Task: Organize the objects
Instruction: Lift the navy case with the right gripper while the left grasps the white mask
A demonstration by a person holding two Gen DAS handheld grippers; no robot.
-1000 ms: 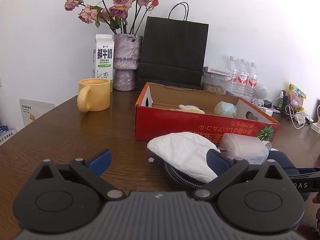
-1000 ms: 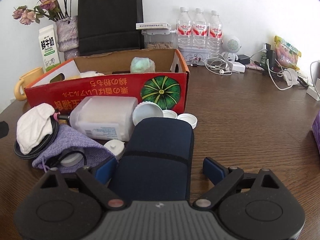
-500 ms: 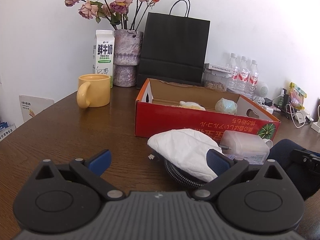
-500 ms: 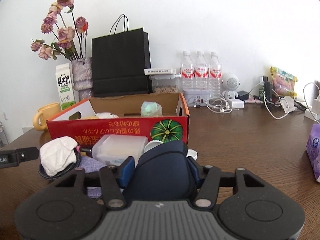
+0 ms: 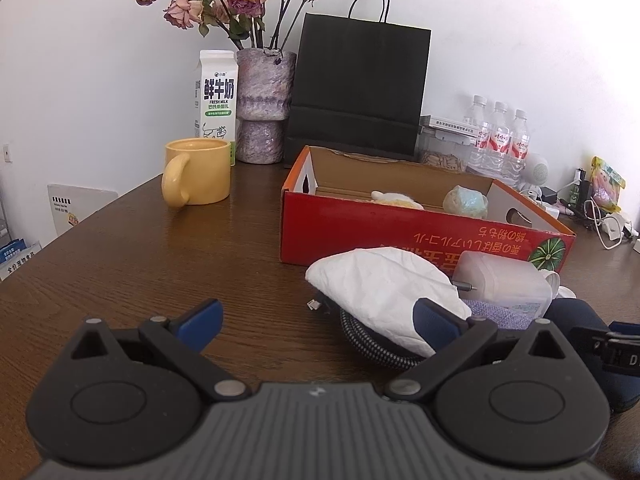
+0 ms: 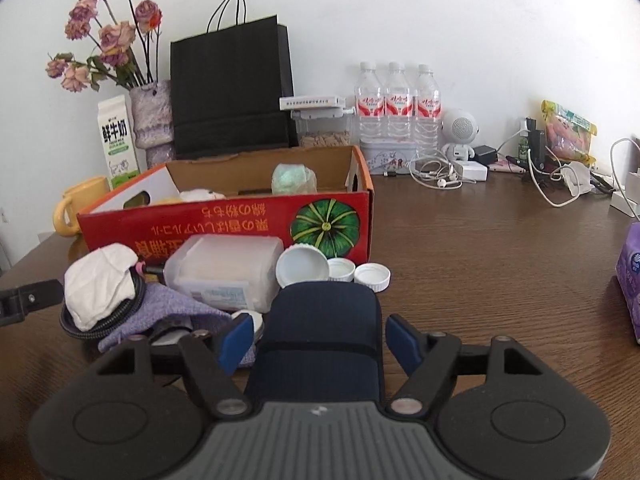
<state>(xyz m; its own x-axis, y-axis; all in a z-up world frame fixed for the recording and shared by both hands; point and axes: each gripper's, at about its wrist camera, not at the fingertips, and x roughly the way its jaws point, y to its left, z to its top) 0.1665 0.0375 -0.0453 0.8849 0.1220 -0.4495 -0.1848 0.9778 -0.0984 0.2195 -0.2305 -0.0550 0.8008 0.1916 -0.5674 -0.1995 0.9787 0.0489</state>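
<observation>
A navy fabric case lies on the brown table in front of the red cardboard box. My right gripper straddles the case; its jaws are opening and a thin gap shows at each blue pad. To the left sit a crumpled white tissue on a coiled cable, a purple pouch, a translucent plastic container and white lids. My left gripper stands open over bare table, its right finger in front of the tissue. The case shows at the far right of that view.
A yellow mug, milk carton, vase of dried roses and black paper bag line the back. Water bottles, a small speaker and tangled cables stand back right. A purple tissue pack sits at the right edge.
Half a second ago my right gripper was squeezed shut on the navy case and tipped up; now its jaws have spread off the case. The left gripper has stayed put.
</observation>
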